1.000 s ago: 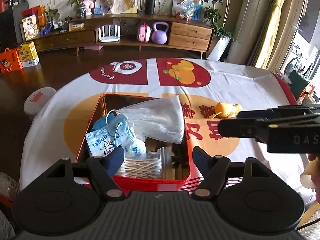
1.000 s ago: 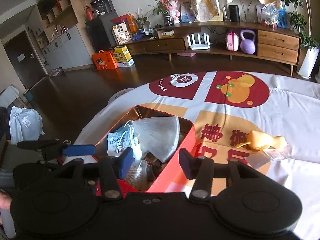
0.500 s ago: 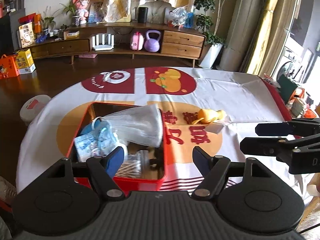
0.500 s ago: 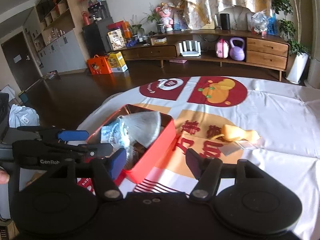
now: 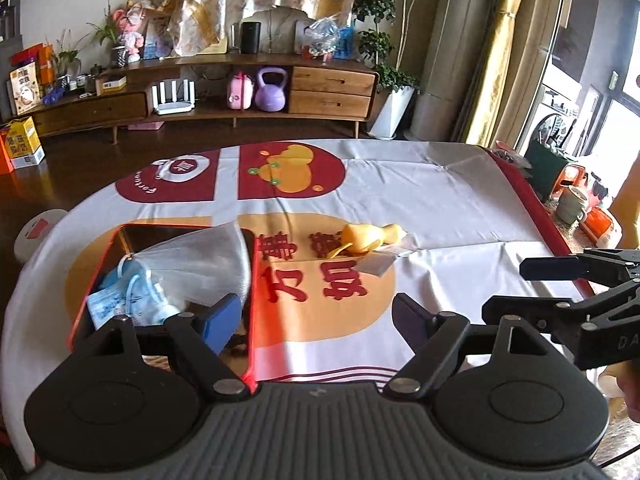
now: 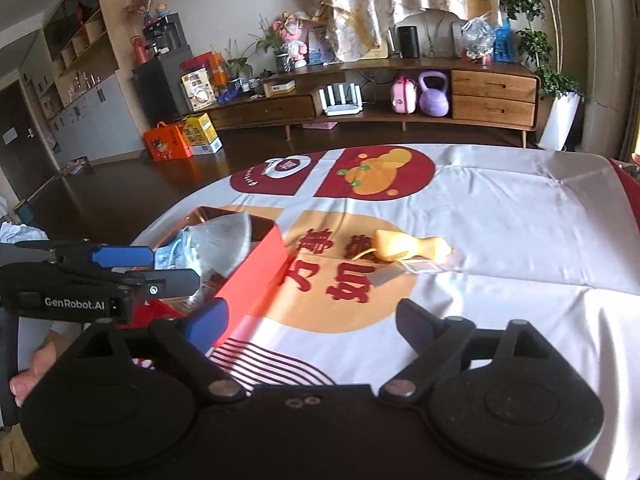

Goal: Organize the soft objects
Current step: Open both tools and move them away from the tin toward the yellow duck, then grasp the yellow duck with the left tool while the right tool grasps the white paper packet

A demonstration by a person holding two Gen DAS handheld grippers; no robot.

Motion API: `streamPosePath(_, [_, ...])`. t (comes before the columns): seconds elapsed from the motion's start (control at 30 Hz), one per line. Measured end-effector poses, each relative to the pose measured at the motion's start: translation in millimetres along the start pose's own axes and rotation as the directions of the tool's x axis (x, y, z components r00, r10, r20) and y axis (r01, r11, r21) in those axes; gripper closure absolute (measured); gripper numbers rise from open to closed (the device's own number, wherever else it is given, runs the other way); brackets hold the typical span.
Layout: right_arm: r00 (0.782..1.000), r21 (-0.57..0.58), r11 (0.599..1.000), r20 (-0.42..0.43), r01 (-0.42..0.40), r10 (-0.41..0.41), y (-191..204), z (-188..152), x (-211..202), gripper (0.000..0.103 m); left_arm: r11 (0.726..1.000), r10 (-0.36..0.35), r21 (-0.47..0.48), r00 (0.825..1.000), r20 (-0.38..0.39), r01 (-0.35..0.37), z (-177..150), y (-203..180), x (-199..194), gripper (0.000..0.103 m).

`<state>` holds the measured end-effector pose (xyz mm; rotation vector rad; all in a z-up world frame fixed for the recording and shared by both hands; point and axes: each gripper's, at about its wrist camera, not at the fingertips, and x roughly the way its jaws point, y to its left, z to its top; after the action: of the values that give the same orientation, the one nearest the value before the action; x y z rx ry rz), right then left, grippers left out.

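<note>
Both grippers, left (image 5: pixel 316 316) and right (image 6: pixel 308 320), drew back from red tin (image 5: pixel 256 312), opening, empty.

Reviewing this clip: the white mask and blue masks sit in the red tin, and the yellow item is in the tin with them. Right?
Not quite. The yellow item lies on the tablecloth, outside the red tin and apart from it. The white mask and blue masks are in the tin, as you say. The left wrist view shows this; the right wrist view agrees.

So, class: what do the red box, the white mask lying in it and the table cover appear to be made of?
Red box: probably tin, with a glossy, mirror-like inner wall.
White mask: likely nonwoven fabric, matte and creased.
Table cover: seemingly printed cloth, showing fold lines.
</note>
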<state>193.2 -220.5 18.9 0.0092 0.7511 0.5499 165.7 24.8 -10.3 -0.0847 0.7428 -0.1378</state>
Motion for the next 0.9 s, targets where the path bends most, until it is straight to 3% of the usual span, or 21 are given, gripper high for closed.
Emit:
streamPosePath(0.33, [0.998, 0.024, 0.998, -0.003, 0.066, -0.066, -38.3, -3.9, 5.0, 0.002, 1.0, -0.02, -0.002, 0.999, -0.043, 0.02, 10.0, -24.4, 34.6, 0.015])
streamPosePath(0.5, [0.997, 0.019, 0.996, -0.015, 0.082, -0.082, -52.6, -6.0, 12.5, 0.002, 0.999, -0.035, -0.001, 0.998, -0.047, 0.035, 17.3, -31.3, 51.7, 0.001])
streamPosePath(0.73, [0.997, -0.004, 0.998, -0.049, 0.06, -0.061, -62.5, -8.0, 27.2, 0.002, 1.0, -0.019, 0.009, 0.998, -0.057, 0.02, 30.6, -38.7, 79.8, 0.001])
streamPosePath(0.9, [0.996, -0.041, 0.997, -0.071, 0.058, -0.061, -64.5, -6.7, 40.8, 0.002, 0.999, -0.048, 0.003, 0.995, -0.091, 0.048, 44.1, -39.8, 104.4, 0.001])
